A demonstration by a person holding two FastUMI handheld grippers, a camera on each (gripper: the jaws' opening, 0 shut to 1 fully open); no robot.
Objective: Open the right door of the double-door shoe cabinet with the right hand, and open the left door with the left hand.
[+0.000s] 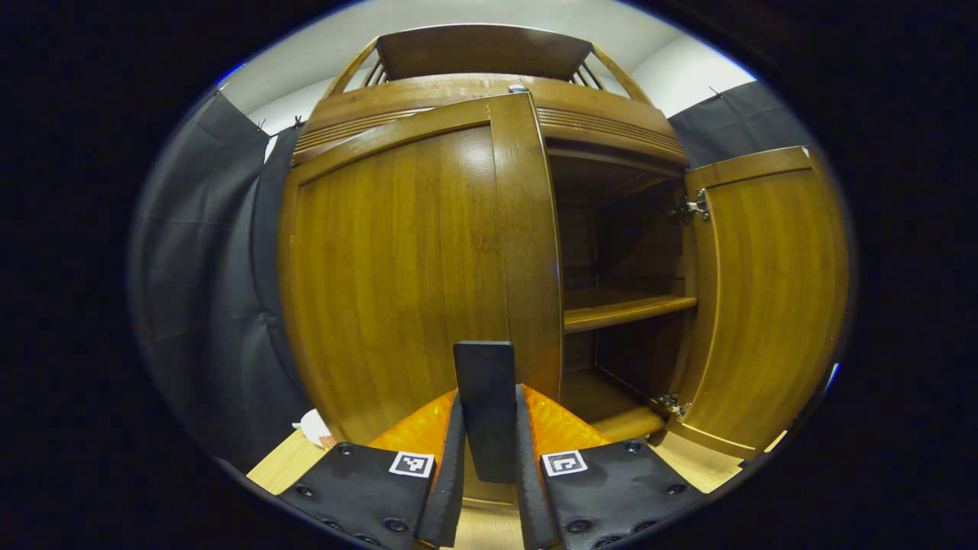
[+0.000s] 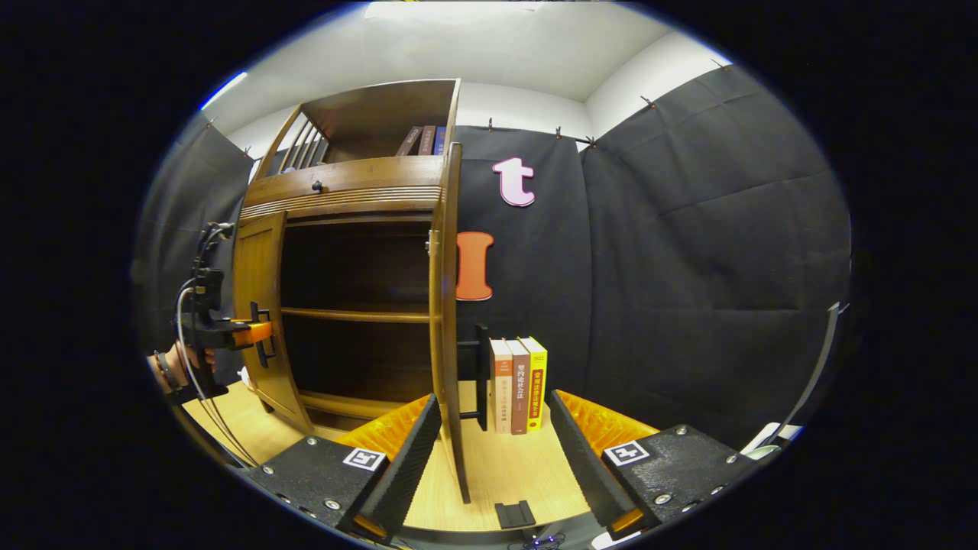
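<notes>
The shoe cabinet [image 1: 489,99] fills the left gripper view; the left gripper [image 1: 489,458] pinches the black handle [image 1: 484,409] of the left door [image 1: 405,275], both fingers pressing it; the right door [image 1: 764,298] hangs wide open. In the right gripper view, the right gripper [image 2: 489,447] gapes wide, holding nothing, around the right door's edge; three books [image 2: 518,386] stand on the floor behind.

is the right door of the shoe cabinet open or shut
Open. In the left gripper view the right door stands swung out on its hinges, baring the shelf inside. The right gripper straddles its edge, fingers apart.
</notes>
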